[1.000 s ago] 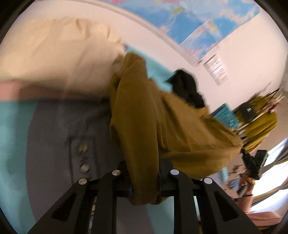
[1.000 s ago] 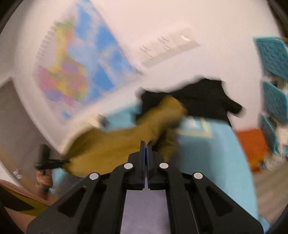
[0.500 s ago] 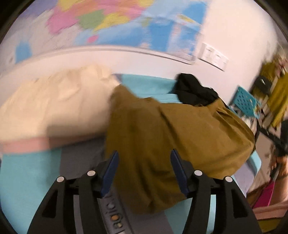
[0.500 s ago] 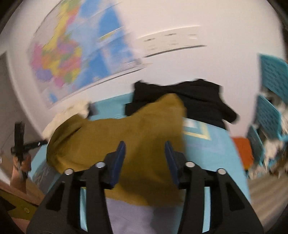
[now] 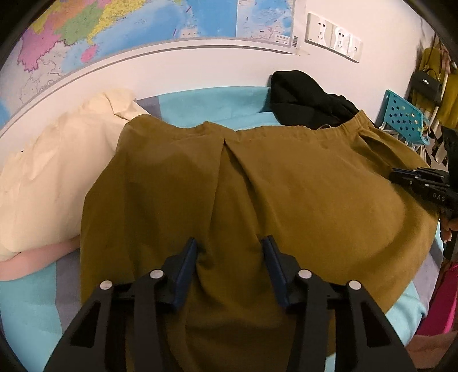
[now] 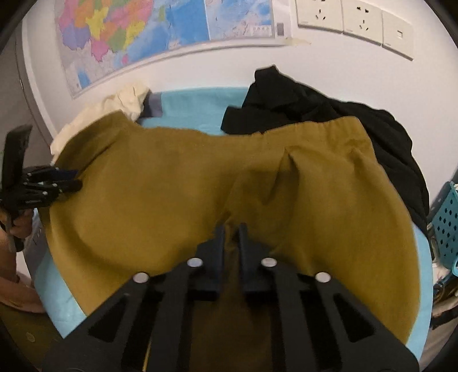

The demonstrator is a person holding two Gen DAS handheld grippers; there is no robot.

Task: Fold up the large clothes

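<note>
A large mustard-brown garment [image 5: 257,186] lies spread over the bed, its elastic waistband at the far side; it also fills the right wrist view [image 6: 200,186]. My left gripper [image 5: 230,251] is open, its jaws wide apart just over the near part of the cloth. My right gripper [image 6: 231,231] has its jaws close together with a fold of the mustard cloth between them. The right gripper also shows at the right edge of the left wrist view [image 5: 415,178], and the left gripper at the left edge of the right wrist view [image 6: 61,183].
The bed has a turquoise and grey cover [image 5: 206,106]. A cream pillow [image 5: 51,171] lies at the left, a black garment [image 5: 309,100] at the far right. A wall map [image 5: 114,25] and sockets [image 5: 332,37] are behind. A turquoise perforated basket [image 5: 406,117] stands to the right.
The garment went from hanging bunched from both shut grippers to lying spread flat on the bed. My left gripper opened and let it go. My right gripper opened, then narrowed onto a fold.
</note>
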